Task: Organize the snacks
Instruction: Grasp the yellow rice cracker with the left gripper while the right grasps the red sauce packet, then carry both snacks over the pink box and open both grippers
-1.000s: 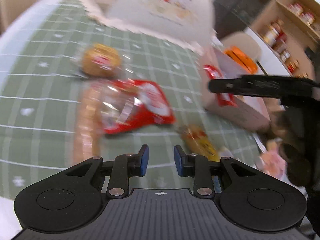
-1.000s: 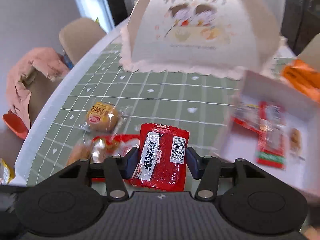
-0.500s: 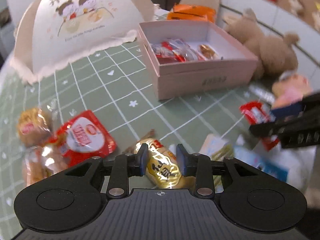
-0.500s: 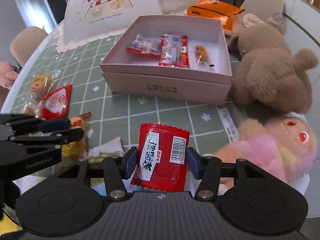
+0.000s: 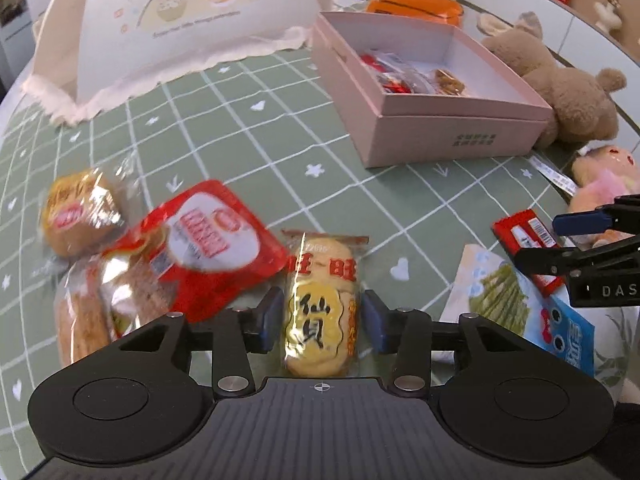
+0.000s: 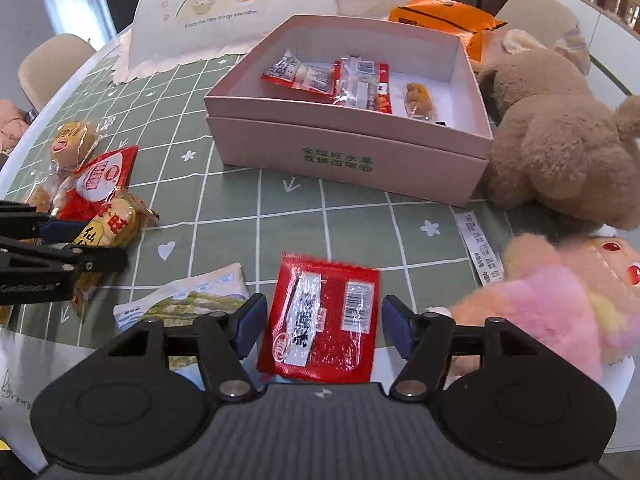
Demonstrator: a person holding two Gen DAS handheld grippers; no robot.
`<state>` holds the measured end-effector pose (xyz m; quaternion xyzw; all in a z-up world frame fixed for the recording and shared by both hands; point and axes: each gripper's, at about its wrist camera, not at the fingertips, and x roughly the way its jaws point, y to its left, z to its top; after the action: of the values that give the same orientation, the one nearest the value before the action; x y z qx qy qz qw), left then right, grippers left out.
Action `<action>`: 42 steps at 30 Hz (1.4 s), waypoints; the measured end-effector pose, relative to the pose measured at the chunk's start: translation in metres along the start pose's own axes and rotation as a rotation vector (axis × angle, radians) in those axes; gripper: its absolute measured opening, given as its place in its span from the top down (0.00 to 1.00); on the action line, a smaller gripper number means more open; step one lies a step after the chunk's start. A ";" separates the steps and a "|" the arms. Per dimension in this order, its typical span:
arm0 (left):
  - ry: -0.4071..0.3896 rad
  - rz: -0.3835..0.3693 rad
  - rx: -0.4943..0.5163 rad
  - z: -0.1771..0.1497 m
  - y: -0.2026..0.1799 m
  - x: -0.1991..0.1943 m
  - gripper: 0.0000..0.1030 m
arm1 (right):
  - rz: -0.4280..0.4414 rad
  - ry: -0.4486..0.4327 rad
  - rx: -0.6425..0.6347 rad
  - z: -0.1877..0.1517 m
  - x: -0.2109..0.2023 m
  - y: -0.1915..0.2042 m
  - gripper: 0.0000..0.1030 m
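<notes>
Your left gripper (image 5: 322,322) hung over the rice cracker (image 5: 320,304), a yellow snack in a clear wrapper with red and black characters. The cracker lay on the green checked desk (image 5: 352,196) squarely between the jaws, its long axis running straight away from you along the line the gripper pointed. The jaws were opening, and a thin gap showed on each side, so the pads were not pressing on it.

Your right gripper (image 6: 322,324) sat the same way over the red packet (image 6: 320,320), a flat foil sachet with a white label and a barcode. It lay on the desk between the jaws, long axis also pointing away and tilted a little to one side. Those jaws were opening too, with clear space on both sides of the packet.

The pink box (image 6: 468,136), already holding a few snacks, stood farther up the desk beyond both grippers. It lay almost dead ahead of the right gripper and up to the right of the left one, so the right hand looked the nearer.

Judging by this, each snack was lined up for a pinch across its narrow width. Both wrappers looked slippery, and the flat packet would likely bend if squeezed hard.
</notes>
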<state>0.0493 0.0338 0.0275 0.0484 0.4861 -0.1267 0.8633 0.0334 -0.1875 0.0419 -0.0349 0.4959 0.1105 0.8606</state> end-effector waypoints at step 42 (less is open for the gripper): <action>-0.173 -0.253 -0.105 0.037 -0.016 -0.090 0.61 | 0.050 -0.029 -0.069 0.005 -0.033 -0.008 0.54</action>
<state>0.0313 0.0262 0.1237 -0.0697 0.4181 -0.2125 0.8804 0.0232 -0.1994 0.0721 -0.0506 0.4799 0.1496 0.8630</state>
